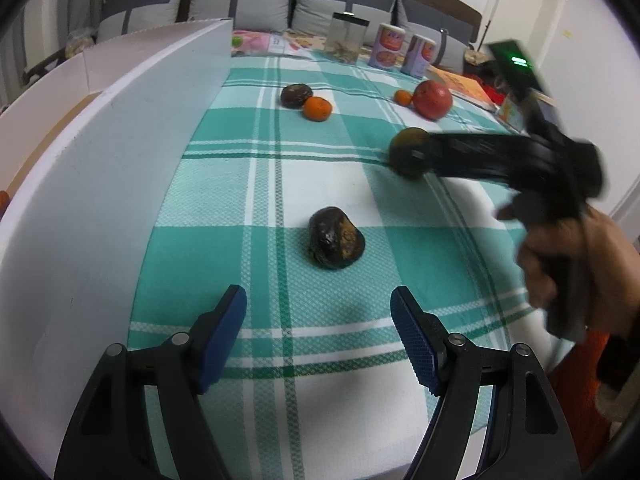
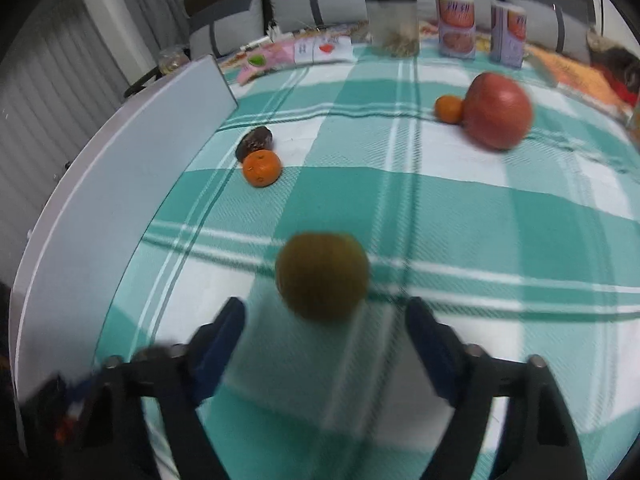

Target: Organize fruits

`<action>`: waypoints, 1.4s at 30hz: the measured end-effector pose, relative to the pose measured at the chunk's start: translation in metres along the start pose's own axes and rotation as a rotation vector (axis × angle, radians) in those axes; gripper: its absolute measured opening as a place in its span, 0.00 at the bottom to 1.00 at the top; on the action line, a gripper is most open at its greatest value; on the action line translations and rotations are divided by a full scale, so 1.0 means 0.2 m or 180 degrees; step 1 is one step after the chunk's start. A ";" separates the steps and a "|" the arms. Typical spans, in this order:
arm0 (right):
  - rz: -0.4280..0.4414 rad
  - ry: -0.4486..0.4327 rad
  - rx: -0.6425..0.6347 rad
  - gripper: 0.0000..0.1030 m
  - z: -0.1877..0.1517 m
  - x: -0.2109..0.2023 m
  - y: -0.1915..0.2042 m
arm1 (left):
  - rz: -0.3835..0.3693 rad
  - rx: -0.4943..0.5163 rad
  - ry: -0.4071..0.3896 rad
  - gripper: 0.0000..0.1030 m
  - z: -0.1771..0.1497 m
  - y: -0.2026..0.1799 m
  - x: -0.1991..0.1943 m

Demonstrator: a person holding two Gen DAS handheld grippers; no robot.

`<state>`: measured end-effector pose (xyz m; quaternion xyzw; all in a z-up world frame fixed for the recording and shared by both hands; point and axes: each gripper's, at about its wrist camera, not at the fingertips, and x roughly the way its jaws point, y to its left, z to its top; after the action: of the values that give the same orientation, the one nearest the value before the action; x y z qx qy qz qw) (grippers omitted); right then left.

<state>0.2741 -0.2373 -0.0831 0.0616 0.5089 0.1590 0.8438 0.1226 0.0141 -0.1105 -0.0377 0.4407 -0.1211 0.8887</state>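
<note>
1. Fruit lay scattered on a green-and-white checked cloth; nearest the right gripper sat a dull olive-brown round fruit, just ahead of the gap between its spread, empty jaws.
2. From the left wrist view, that same olive fruit appeared at the tip of the blurred right gripper; whether they touched could not be told.
3. The left gripper was also spread wide and held nothing, with a dark, shrivelled fruit resting on the cloth ahead of it.
4. Farther back, a small orange touched another dark fruit.
5. To the right, a large red fruit sat beside a tiny orange.
6. A white board stood along the left edge.
7. At the far end stood a clear jar and two cans.
</note>
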 end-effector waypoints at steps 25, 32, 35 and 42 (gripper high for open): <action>-0.0392 0.1250 -0.0808 0.48 -0.08 -0.18 -0.19 | -0.0149 0.0030 -0.0104 0.74 0.00 0.00 -0.02; -0.0240 0.0965 -0.0624 0.51 -0.09 -0.24 -0.25 | -0.0160 0.0068 -0.0062 0.74 0.00 -0.01 0.00; -0.0153 0.0783 -0.0486 0.62 -0.12 -0.29 -0.29 | -0.0171 0.0103 -0.0018 0.74 -0.01 -0.03 0.02; 0.0013 0.0275 -0.0079 0.78 -0.27 -0.43 -0.39 | -0.0182 0.0108 0.0096 0.74 -0.03 -0.02 0.06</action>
<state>0.2061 -0.3422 -0.0572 0.0452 0.5427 0.1694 0.8214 0.1249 0.0065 -0.1227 -0.0334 0.4506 -0.1545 0.8786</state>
